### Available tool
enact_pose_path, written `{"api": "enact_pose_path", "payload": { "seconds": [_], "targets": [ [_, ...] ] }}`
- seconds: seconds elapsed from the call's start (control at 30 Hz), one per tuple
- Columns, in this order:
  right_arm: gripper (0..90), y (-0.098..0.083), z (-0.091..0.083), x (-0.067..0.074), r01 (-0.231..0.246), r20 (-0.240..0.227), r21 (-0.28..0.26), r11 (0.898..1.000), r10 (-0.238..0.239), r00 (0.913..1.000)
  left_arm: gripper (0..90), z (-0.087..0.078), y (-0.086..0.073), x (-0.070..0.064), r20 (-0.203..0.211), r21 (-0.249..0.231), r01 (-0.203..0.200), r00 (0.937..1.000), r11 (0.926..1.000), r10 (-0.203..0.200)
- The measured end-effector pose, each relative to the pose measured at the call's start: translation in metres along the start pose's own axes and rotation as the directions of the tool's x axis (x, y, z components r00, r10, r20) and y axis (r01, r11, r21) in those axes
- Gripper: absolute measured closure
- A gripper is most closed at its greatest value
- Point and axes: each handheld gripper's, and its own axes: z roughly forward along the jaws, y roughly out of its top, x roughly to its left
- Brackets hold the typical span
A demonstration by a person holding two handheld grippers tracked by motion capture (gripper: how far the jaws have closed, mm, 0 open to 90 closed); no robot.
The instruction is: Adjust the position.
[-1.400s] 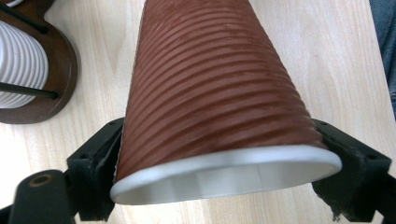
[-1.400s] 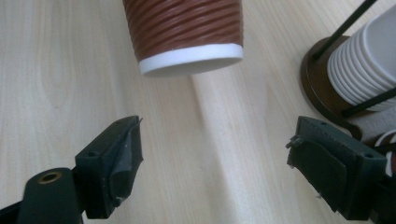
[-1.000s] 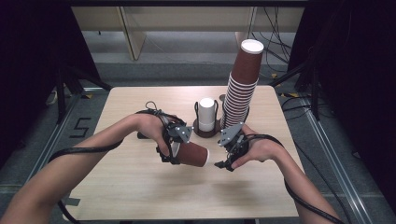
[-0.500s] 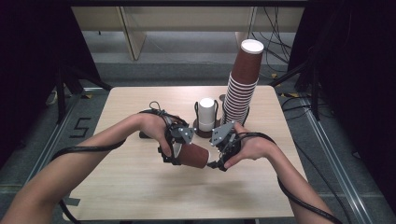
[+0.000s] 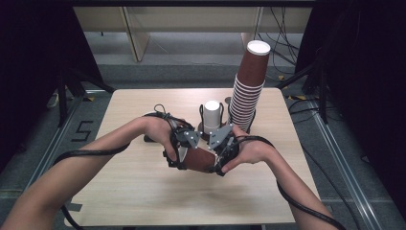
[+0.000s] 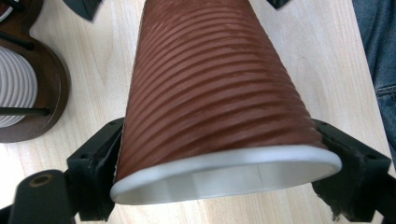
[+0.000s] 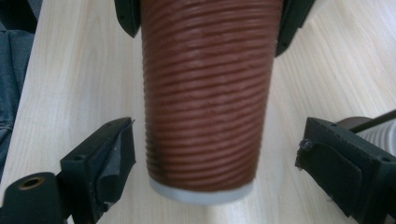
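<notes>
**Cup held sideways between both grippers**

My cup (image 5: 198,159) lies level above the surface (image 5: 143,191), mouth toward my left gripper (image 5: 178,154), whose fingers clamp its rim. My right gripper's (image 5: 221,158) fingers have just been opening, spread clear around its base.

Cup (image 5: 197,159) on its side above table (image 5: 134,201) centre, between left gripper (image 5: 181,152) and right gripper (image 5: 221,149); holder (image 5: 211,117) behind; cup stack (image 5: 247,93) right of holder.
</notes>
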Motion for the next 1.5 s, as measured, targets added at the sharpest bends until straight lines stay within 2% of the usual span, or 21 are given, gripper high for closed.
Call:
{"api": "enact_pose_path", "payload": {
  "seconds": [0.03, 0.07, 0.13, 0.2, 0.33, 0.37, 0.43, 0.47, 0.5, 0.53, 0.57, 0.6, 0.67, 0.7, 0.77, 0.87, 0.9, 0.93, 1.33, 1.4, 1.5],
  "targets": [
    [11.3, 0.001, 0.001, -0.001, 0.026, 0.000, -0.007, 1.000, -0.026, 0.9997, 13.7, 0.000, 0.000, 0.000, 0.002, -0.002, 0.001, 1.0000, 1.0000, -0.001],
    [11.3, 0.002, 0.002, 0.001, -0.004, 0.004, -0.002, 1.000, 0.004, 1.0000, 13.7, 0.000, 0.001, 0.000, -0.002, -0.005, 0.001, 1.0000, 1.0000, -0.001],
    [11.3, 0.003, 0.004, 0.000, 0.010, 0.003, -0.001, 1.000, -0.010, 0.9999, 13.7, 0.000, 0.001, 0.000, -0.007, -0.007, 0.001, 1.0000, 1.0000, -0.001],
    [11.3, 0.005, 0.005, 0.002, -0.006, -0.001, 0.003, 1.000, 0.006, 1.0000, 13.7, 0.000, 0.001, 0.000, -0.004, -0.008, 0.002, 1.0000, 1.0000, -0.002],
    [11.3, 0.007, 0.010, -0.002, 0.056, 0.004, -0.010, 0.998, -0.056, 0.9984, 13.7, 0.000, 0.002, -0.001, 0.005, -0.015, 0.010, 0.9999, 0.9998, -0.010],
    [11.3, 0.006, 0.010, 0.001, 0.018, -0.010, 0.006, 1.000, -0.018, 0.9998, 13.7, 0.000, 0.002, -0.001, 0.003, -0.013, 0.008, 1.0000, 0.9999, -0.008],
    [11.4, 0.006, 0.012, 0.002, 0.018, -0.016, 0.010, 1.000, -0.018, 0.9997, 13.7, 0.000, 0.002, 0.000, -0.015, -0.012, 0.001, 0.9999, 0.9999, -0.001],
    [11.4, 0.006, 0.012, 0.002, 0.015, -0.017, 0.008, 1.000, -0.015, 0.9997, 13.7, 0.001, 0.002, 0.000, -0.008, -0.013, 0.004, 1.0000, 0.9999, -0.004],
    [11.4, 0.006, 0.013, 0.001, 0.041, -0.009, 0.002, 0.999, -0.041, 0.9991, 13.7, 0.001, 0.002, 0.000, -0.005, -0.014, 0.005, 1.0000, 0.9999, -0.005],
    [11.4, 0.006, 0.014, 0.003, 0.005, -0.032, 0.019, 1.000, -0.004, 0.9995, 13.7, 0.001, 0.001, 0.000, -0.005, -0.015, 0.004, 1.0000, 0.9999, -0.004],
    [11.4, 0.006, 0.014, 0.003, 0.006, -0.036, 0.019, 1.000, -0.005, 0.9993, 13.7, 0.001, 0.001, 0.000, -0.004, -0.016, 0.005, 1.0000, 0.9999, -0.005],
    [11.4, 0.005, 0.014, 0.005, -0.022, -0.016, 0.029, 0.999, 0.022, 0.9996, 13.7, 0.001, 0.001, 0.000, -0.004, -0.017, 0.004, 1.0000, 0.9998, -0.005],
    [11.4, 0.005, 0.016, 0.003, 0.003, -0.022, 0.025, 1.000, -0.003, 0.9997, 13.7, 0.001, 0.001, 0.000, -0.005, -0.018, 0.002, 1.0000, 0.9998, -0.002],
    [11.4, 0.004, 0.016, 0.005, -0.017, -0.019, 0.032, 0.999, 0.018, 0.9997, 13.7, 0.001, 0.002, 0.000, 0.001, -0.019, 0.001, 1.0000, 0.9998, -0.001],
    [11.5, 0.004, 0.018, 0.003, 0.000, -0.013, 0.029, 1.000, 0.000, 0.9999, 13.7, 0.000, 0.003, 0.003, -0.011, -0.021, -0.057, 0.9983, 0.9982, 0.057],
    [11.9, 0.003, 0.021, 0.002, 0.025, -0.011, 0.029, 0.999, -0.025, 0.9996, 13.7, 0.000, 0.003, 0.001, -0.006, -0.020, -0.034, 0.9994, 0.9992, 0.033],
    [12.0, 0.003, 0.020, 0.005, -0.013, -0.012, 0.042, 0.999, 0.014, 0.9998, 13.7, 0.000, 0.003, 0.001, -0.005, -0.021, -0.030, 0.9995, 0.9993, 0.030],
    [12.1, 0.003, 0.020, 0.006, -0.018, -0.013, 0.046, 0.999, 0.019, 0.9997, 13.7, 0.000, 0.003, 0.001, -0.004, -0.023, -0.025, 0.9997, 0.9994, 0.025],
    [14.9, 0.002, 0.022, 0.005, -0.013, -0.014, 0.040, 0.999, 0.014, 0.9998, 13.7, 0.000, 0.003, 0.000, -0.001, -0.032, -0.010, 1.0000, 0.9995, 0.010],
    [15.6, 0.002, 0.023, 0.004, 0.003, -0.013, 0.039, 0.999, -0.002, 0.9999, 13.7, -0.001, 0.004, 0.000, -0.004, -0.034, -0.006, 1.0000, 0.9994, 0.006],
    [16.2, 0.001, 0.023, 0.005, -0.007, -0.015, 0.048, 0.999, 0.007, 0.9999, 13.7, -0.001, 0.004, 0.000, -0.001, -0.036, -0.002, 1.0000, 0.9993, 0.002]
  ]
}}
